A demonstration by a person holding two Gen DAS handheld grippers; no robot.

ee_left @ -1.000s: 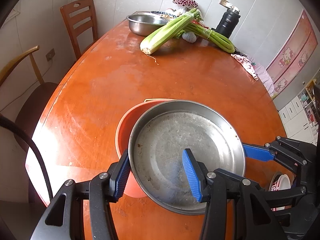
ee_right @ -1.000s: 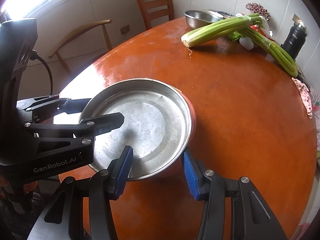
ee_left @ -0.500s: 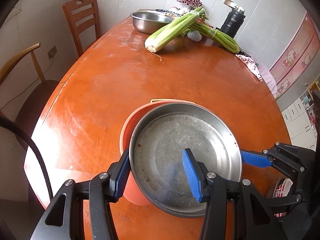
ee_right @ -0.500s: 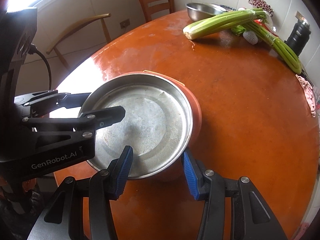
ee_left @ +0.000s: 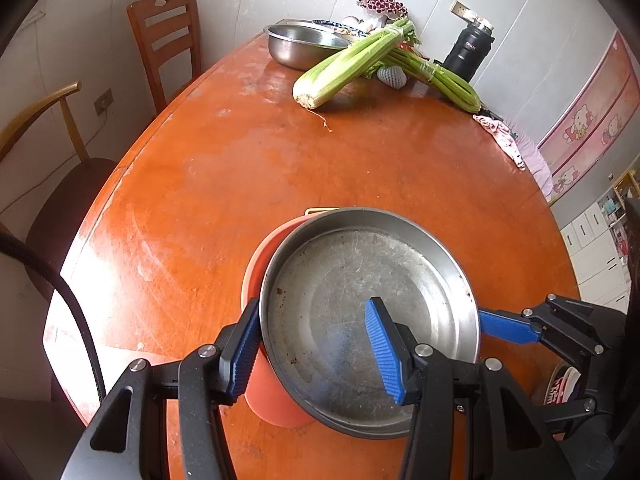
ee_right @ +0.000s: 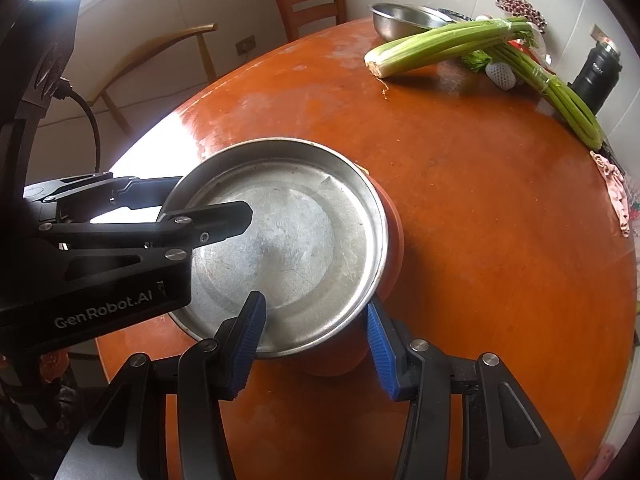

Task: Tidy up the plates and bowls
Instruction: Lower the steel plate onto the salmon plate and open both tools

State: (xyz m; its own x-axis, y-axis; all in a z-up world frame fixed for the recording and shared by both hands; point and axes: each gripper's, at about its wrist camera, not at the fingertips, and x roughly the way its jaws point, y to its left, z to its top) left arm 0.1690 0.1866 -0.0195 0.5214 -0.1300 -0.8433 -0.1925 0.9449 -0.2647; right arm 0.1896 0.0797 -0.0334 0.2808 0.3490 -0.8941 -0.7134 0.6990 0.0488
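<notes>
A steel plate [ee_left: 360, 300] sits on top of an orange bowl [ee_left: 256, 264] near the front edge of the tabletop [ee_left: 240, 168]. The left hand-held gripper [ee_left: 316, 354] is spread, straddling the plate's near-left rim. The right hand-held gripper [ee_right: 314, 346] is also spread, one finger over the plate, the other beside the bowl. Celery [ee_right: 440, 46] and a steel basin [ee_right: 404, 20] lie at the far edge.

You've got a dull silver steel plate [ee_left: 360, 300] over an orange bowl [ee_left: 256, 264], on a glossy red-orange table [ee_left: 240, 168]. Your grippers' pads [ee_left: 244, 348] are ribbed blue on black frames. Beyond, pale green celery [ee_left: 348, 68], a black flask [ee_left: 468, 54].
</notes>
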